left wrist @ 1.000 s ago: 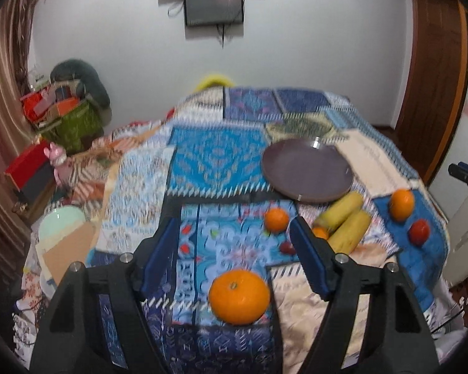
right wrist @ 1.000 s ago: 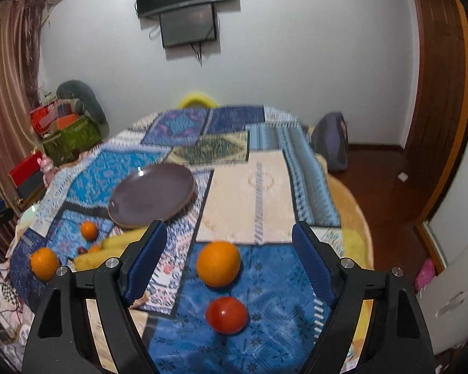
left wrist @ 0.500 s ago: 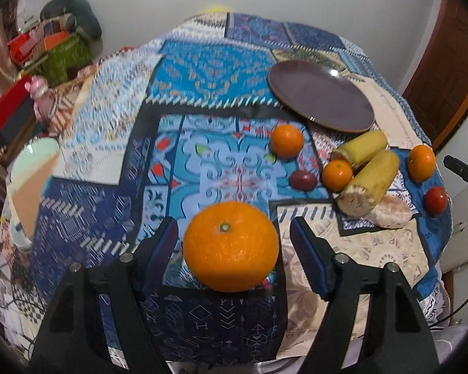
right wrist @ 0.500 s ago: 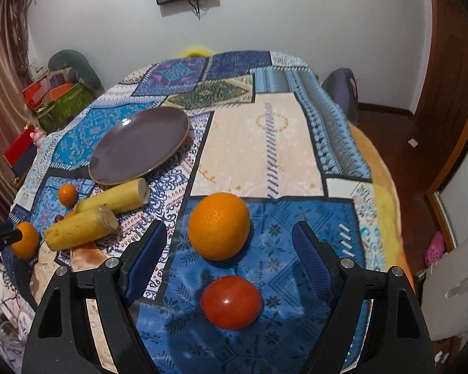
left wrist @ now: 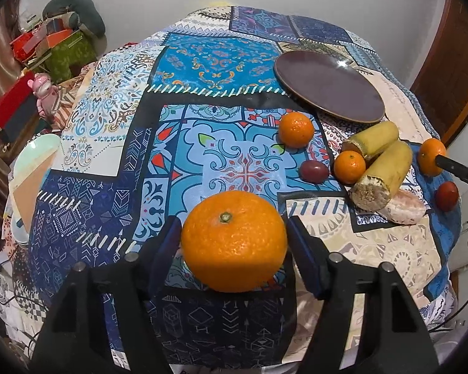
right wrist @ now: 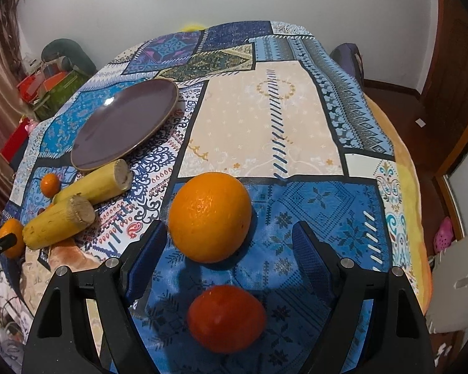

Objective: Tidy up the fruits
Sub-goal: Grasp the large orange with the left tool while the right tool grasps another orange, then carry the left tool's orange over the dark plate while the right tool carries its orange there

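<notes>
My left gripper (left wrist: 234,233) is open, its blue pads on either side of a large orange (left wrist: 234,241) that lies on the patchwork cloth. My right gripper (right wrist: 229,240) is open around another large orange (right wrist: 209,216); a red tomato (right wrist: 226,318) lies nearer, between its arms. A dark purple plate (left wrist: 329,88) stands empty further back and also shows in the right wrist view (right wrist: 124,123). Two small oranges (left wrist: 296,129), a dark plum (left wrist: 314,170) and two yellow corn cobs (left wrist: 383,174) lie in front of the plate.
A pale peeled fruit (left wrist: 404,207) lies by the corn cobs. Boxes and bags (left wrist: 53,46) are piled on the floor at the left. The bed edge drops off on the right toward a wooden door (right wrist: 452,62).
Both grippers have moved down and forward. Each large orange now sits between its gripper's pads and looks bigger. The jaws have stayed open.
</notes>
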Tool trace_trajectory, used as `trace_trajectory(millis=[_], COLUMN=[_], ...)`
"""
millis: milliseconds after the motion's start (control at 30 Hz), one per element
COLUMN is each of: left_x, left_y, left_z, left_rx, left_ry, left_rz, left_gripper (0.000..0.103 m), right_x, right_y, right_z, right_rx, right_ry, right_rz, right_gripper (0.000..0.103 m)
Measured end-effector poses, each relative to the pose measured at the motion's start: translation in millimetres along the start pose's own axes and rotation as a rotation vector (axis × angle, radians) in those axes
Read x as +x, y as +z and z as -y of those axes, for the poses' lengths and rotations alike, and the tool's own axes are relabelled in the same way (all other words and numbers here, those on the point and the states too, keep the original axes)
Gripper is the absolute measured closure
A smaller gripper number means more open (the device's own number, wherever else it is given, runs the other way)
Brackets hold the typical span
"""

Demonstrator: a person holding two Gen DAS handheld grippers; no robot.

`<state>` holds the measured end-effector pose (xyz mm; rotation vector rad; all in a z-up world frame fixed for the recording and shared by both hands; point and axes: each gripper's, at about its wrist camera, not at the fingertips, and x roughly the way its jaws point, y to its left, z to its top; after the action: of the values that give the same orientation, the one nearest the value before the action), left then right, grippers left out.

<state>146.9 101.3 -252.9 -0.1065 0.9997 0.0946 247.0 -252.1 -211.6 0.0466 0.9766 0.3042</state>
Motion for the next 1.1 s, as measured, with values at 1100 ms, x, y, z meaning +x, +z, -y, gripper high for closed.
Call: trace_trajectory(millis=[1100], left_x=[-18], left_y=[39], left_z=[12], left_rx=[0.025], left_ry=[-0.034], left_rz=[0.092], left_gripper=[0.035], right_x=[4], right_y=[13], right_z=[-18], right_rx=[-0.002], right_ry=[0.042], right_rz=[0.036], right_gripper=[0.050])
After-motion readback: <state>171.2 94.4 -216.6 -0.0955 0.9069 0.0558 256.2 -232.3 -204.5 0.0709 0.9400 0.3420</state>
